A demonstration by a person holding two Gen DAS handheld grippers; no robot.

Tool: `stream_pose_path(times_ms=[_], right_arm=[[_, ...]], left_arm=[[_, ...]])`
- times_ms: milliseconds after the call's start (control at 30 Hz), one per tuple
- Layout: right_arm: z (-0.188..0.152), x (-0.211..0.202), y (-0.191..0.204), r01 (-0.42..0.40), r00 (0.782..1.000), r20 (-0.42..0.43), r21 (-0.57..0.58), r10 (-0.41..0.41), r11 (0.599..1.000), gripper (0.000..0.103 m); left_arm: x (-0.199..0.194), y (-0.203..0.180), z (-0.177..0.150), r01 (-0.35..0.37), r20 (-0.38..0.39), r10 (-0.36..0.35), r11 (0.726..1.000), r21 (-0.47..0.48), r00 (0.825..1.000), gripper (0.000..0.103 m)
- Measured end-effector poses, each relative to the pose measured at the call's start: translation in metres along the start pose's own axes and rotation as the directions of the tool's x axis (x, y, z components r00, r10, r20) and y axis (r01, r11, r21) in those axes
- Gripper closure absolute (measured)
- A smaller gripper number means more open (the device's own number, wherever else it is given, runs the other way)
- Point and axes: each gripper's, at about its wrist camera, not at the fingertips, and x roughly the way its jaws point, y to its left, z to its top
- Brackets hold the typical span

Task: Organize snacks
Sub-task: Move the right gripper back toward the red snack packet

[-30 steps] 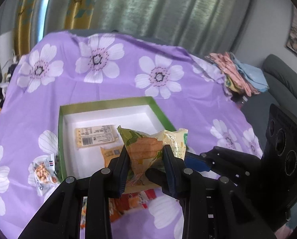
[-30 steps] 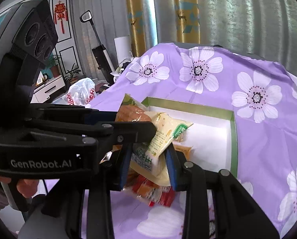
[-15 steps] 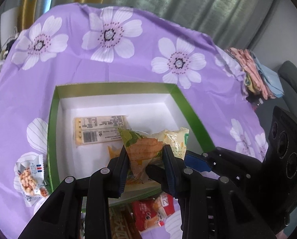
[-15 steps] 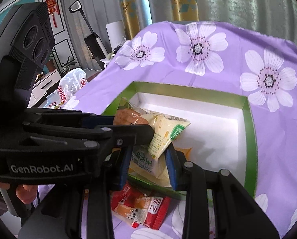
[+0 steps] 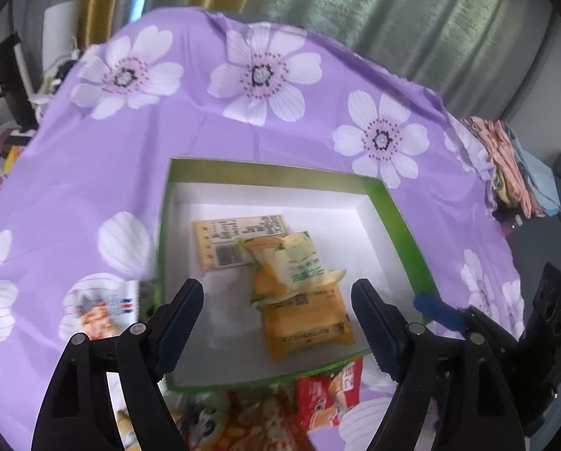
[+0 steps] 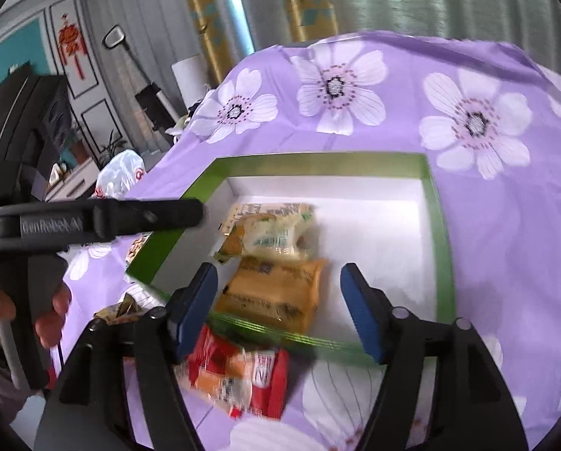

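Packets (image 5: 295, 263) now lie in the green box (image 5: 401, 218); both grippers (image 5: 276, 323) (image 6: 278, 312) opening, fingers spread, empty, two more snacks stowed.

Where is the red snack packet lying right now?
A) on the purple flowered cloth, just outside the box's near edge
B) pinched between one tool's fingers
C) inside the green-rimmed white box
A: the red snack packet lies on the purple flowered cloth, outside the near wall of the green-rimmed white box.
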Motion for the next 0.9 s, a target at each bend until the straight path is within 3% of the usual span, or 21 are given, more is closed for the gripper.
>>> stream_pose_path(times_ms=[233,333,567,900], right_arm=[[-0.040,-0.026,0.000,-0.011,1.000,-0.026,0.055,0.013,0.998,0.029],[-0.054,-0.036,0.006,-0.025,0.999,-0.031,0.068,0.027,0.997,0.028],[-0.079,-0.057,0.027,-0.041,0.998,-0.039,0.046,0.043,0.998,0.028],[-0.093,-0.077,0.042,-0.015,0.999,-0.035,0.023,0.016,1.000,0.026]], left_arm=[[-0.031,-0.011,-0.033,-0.032,0.018,0.031,0.998,0.061,0.999,0.021],[-0.041,-0.019,-0.047,-0.037,0.009,0.037,0.995,0.088,0.999,0.009],[-0.067,-0.035,-0.073,-0.063,0.033,0.059,0.989,0.132,0.998,0.008],[-0.082,-0.051,-0.105,-0.011,0.001,0.012,0.988,0.152,1.000,0.008]])
